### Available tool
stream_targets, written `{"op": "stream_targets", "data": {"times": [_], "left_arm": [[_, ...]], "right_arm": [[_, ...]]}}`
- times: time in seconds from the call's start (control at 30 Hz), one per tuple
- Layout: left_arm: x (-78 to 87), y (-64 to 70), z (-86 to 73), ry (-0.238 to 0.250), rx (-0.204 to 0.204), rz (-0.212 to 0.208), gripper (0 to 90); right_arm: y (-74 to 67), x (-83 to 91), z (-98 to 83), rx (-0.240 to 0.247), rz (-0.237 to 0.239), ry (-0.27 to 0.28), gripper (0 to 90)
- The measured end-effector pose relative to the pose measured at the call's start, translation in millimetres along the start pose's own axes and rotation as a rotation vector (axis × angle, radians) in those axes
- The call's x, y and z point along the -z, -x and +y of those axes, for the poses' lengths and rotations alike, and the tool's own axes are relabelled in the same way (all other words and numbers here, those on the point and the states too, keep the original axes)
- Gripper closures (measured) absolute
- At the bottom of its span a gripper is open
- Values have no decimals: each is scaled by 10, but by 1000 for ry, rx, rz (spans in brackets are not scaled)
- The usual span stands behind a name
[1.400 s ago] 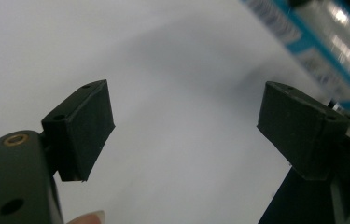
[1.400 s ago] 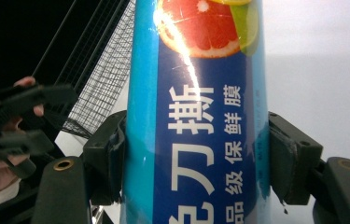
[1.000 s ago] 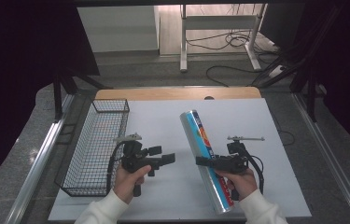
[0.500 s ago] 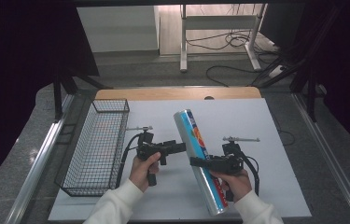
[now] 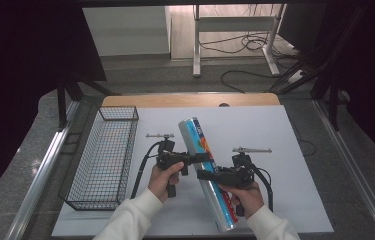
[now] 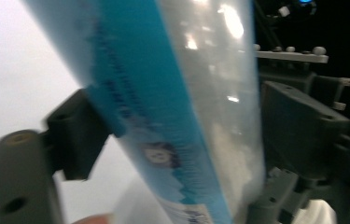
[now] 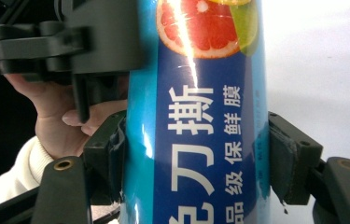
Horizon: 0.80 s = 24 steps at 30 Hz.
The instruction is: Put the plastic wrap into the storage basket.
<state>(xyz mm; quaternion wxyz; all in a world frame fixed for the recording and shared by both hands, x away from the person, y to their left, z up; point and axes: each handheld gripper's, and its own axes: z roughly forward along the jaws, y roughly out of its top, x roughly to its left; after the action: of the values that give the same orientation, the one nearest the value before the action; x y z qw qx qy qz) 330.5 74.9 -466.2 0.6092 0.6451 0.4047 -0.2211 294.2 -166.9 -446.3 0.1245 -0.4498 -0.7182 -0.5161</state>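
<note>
Since a second ago the left tool (image 5: pixel 201 158) has joined the right tool (image 5: pixel 206 175) on the roll (image 5: pixel 206 165), both clamping it (lift level, evenly).

Glossy printed film on cling-wrap roll (image 5: pixel 206 170), bright glare streaks. Matt black plastic grippers (image 5: pixel 202 158) (image 5: pixel 209 175). Thin dark metal wire basket (image 5: pixel 102 155) left. Smooth matt white table sheet (image 5: pixel 285 190), wood edge far.

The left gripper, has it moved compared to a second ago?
Yes. The left gripper has moved away from the wire basket, rightward and a little farther up the table, and its jaws now clamp the cling film roll.
</note>
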Motion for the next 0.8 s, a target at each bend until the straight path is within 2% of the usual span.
{"op": "stream_targets", "data": {"times": [0.07,0.33,0.53,0.77,0.8], "left_arm": [[5,-17,8,-8,15,-2,238],[10,-9,17,4,21,-14,285],[23,-24,24,-3,47,-22,304],[59,-1,38,6,46,-24,315],[83,-7,47,5,49,-33,316]], "right_arm": [[3,-12,-3,-3,1,0,322],[7,-61,-8,14,5,-16,322],[11,-75,-19,32,-2,-21,321],[5,-96,-39,47,14,3,316],[3,-93,-33,48,33,12,296]]}}
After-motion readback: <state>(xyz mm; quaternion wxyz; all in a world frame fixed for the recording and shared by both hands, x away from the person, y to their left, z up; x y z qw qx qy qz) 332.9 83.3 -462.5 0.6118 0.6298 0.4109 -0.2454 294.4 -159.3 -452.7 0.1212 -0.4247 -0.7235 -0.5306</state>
